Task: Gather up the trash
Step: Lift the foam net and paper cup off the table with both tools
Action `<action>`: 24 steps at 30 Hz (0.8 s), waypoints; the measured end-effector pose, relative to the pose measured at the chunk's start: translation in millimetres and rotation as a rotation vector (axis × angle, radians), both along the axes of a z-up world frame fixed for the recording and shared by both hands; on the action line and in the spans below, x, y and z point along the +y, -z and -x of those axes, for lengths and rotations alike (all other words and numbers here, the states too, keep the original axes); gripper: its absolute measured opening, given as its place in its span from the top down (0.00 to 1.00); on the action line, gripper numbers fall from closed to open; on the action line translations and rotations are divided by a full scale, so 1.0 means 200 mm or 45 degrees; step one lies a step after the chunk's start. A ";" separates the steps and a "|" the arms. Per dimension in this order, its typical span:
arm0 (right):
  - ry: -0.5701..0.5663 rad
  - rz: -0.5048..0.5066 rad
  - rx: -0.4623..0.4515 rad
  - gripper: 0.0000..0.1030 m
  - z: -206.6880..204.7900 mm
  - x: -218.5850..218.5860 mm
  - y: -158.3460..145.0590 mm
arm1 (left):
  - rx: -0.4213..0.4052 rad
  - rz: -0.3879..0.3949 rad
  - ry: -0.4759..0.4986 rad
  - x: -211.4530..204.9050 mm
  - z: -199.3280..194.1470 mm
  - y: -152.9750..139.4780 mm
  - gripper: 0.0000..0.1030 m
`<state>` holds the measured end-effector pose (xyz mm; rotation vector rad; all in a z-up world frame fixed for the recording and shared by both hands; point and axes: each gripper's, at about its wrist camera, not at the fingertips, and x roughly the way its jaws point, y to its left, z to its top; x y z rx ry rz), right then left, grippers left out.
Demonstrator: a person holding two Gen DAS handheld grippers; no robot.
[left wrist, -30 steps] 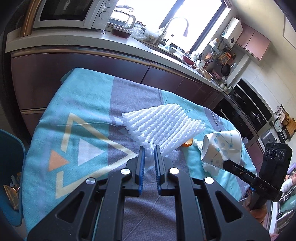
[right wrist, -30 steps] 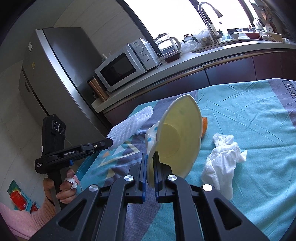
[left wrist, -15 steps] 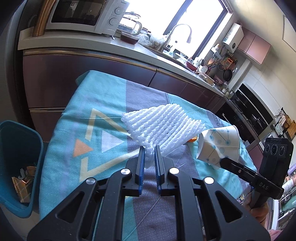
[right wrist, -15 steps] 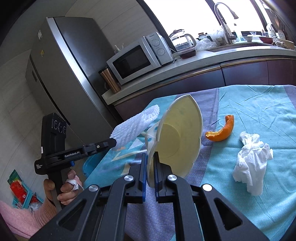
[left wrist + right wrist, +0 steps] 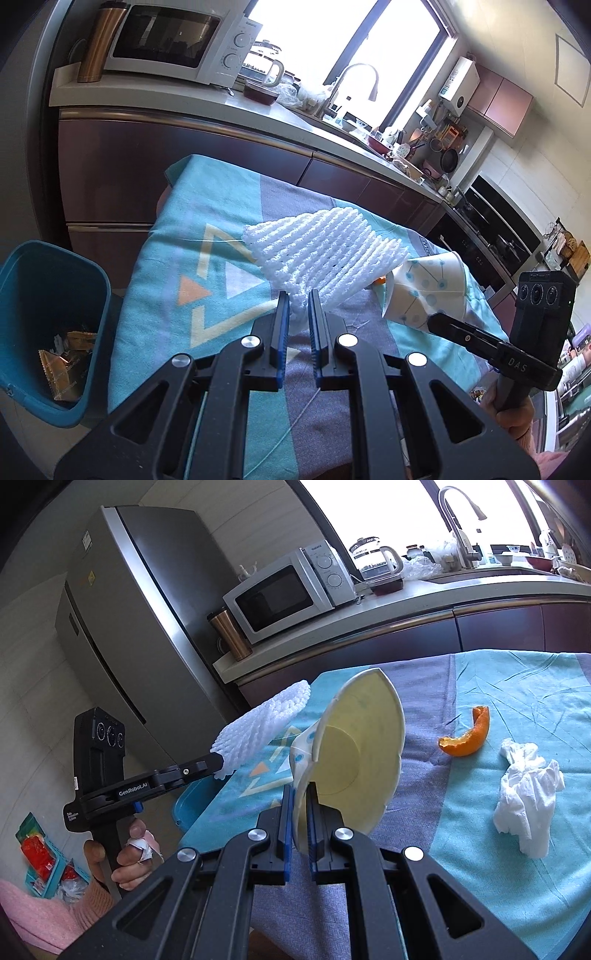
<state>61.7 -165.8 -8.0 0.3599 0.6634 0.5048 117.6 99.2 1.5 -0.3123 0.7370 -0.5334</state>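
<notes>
My left gripper [image 5: 298, 301] is shut on a white foam fruit net [image 5: 328, 254], held above the teal tablecloth [image 5: 173, 258]. The same foam net [image 5: 258, 727] shows in the right wrist view, sticking out of the left gripper [image 5: 218, 766]. My right gripper [image 5: 301, 797] is shut on the rim of a crushed paper bowl [image 5: 354, 760], cream inside, with blue dots outside. That paper bowl [image 5: 428, 291] appears at the right of the left wrist view. A blue trash bin [image 5: 48, 325] with wrappers inside stands on the floor to the left of the table.
An orange peel [image 5: 467, 736] and a crumpled white tissue [image 5: 524, 797] lie on the tablecloth [image 5: 517, 701] to the right. Behind runs a counter with a microwave [image 5: 288, 590], a kettle [image 5: 375, 559] and a sink tap [image 5: 458, 513]. A fridge [image 5: 140, 627] stands at the left.
Both grippers have moved left along the table with their loads. The blue bin has come fully into the left wrist view, and the peel and tissue have slid right in the right wrist view.
</notes>
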 end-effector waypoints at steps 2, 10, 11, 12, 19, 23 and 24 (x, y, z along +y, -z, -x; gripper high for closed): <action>-0.008 0.004 -0.002 0.94 -0.01 0.02 0.00 | -0.010 0.001 -0.012 0.03 0.02 -0.01 0.89; 0.018 -0.009 0.006 0.94 0.02 0.05 -0.02 | -0.016 0.002 0.000 0.09 0.04 -0.04 0.89; 0.032 0.001 0.000 0.94 0.03 0.05 -0.02 | -0.007 0.004 0.017 0.07 0.03 -0.04 0.89; 0.049 0.008 -0.003 0.94 0.05 0.04 -0.02 | 0.001 0.016 0.041 0.06 0.02 -0.04 0.89; 0.233 0.029 0.039 0.94 0.21 -0.06 -0.02 | 0.053 0.080 0.187 -0.12 -0.08 -0.03 0.89; 0.319 0.043 0.053 0.94 0.30 -0.11 -0.03 | 0.029 0.085 0.240 -0.22 -0.09 -0.05 0.89; 0.335 0.052 0.052 0.94 0.32 -0.12 -0.04 | 0.022 0.095 0.254 -0.23 -0.09 -0.05 0.89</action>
